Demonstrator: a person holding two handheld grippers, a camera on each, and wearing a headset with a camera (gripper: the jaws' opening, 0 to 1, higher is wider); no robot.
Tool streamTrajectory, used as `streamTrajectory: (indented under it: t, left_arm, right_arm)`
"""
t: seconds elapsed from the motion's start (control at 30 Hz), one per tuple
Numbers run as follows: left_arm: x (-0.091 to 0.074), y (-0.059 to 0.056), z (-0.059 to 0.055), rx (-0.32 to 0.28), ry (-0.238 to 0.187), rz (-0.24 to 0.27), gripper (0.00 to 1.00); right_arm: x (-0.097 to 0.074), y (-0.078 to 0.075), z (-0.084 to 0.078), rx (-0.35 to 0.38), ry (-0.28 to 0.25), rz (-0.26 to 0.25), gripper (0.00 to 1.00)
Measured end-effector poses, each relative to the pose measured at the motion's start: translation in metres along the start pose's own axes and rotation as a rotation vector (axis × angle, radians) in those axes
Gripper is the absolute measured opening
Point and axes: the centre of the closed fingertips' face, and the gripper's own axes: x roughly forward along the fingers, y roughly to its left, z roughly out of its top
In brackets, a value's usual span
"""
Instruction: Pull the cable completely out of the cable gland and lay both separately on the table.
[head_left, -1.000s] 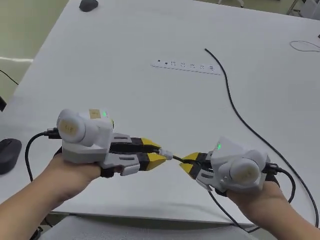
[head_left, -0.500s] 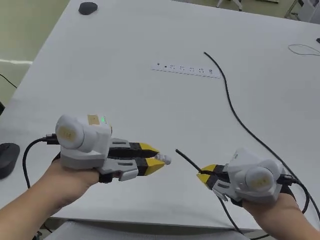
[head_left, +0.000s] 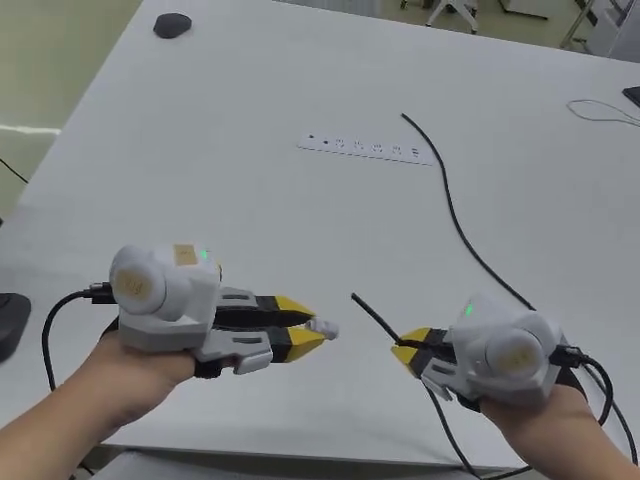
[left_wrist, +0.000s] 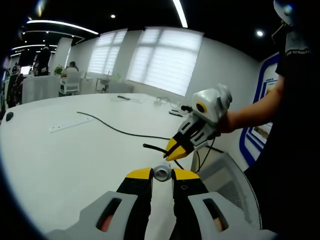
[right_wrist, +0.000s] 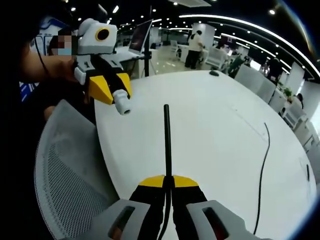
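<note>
White cable gland (left_wrist: 161, 172) between left jaws

White power strip (head_left: 367, 148) on table (head_left: 250, 215); mouse (head_left: 172, 24) at far corner

White-bodied left hand-held gripper (head_left: 317, 327) and right hand-held gripper (head_left: 401, 346), yellow-tipped black jaws, black tail leads (head_left: 45, 335).

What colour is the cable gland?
The cable gland is pale grey-white; shows best in the right gripper view.
</note>
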Motion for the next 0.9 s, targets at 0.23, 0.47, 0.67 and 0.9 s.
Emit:
streamTrajectory:
  t: [0.23,0.47,0.67,0.9]
  left_arm:
    - [0.003,0.006,-0.015,0.012,0.017,0.013,0.15]
    - [0.002,0.012,-0.026,-0.002,0.019,0.03,0.15]
    - [-0.001,0.021,-0.038,-0.027,0.025,0.062,0.15]
    - [-0.003,0.032,-0.052,-0.06,0.034,0.087,0.15]
  right_arm:
    - [0.009,-0.018,0.012,-0.053,0.041,-0.03,0.0]
    - [0.024,-0.029,0.024,-0.064,0.058,-0.032,0.0]
    - [0.042,-0.037,0.032,-0.107,0.083,-0.034,0.0]
    - [0.067,-0.056,0.058,-0.096,0.062,-0.071,0.0]
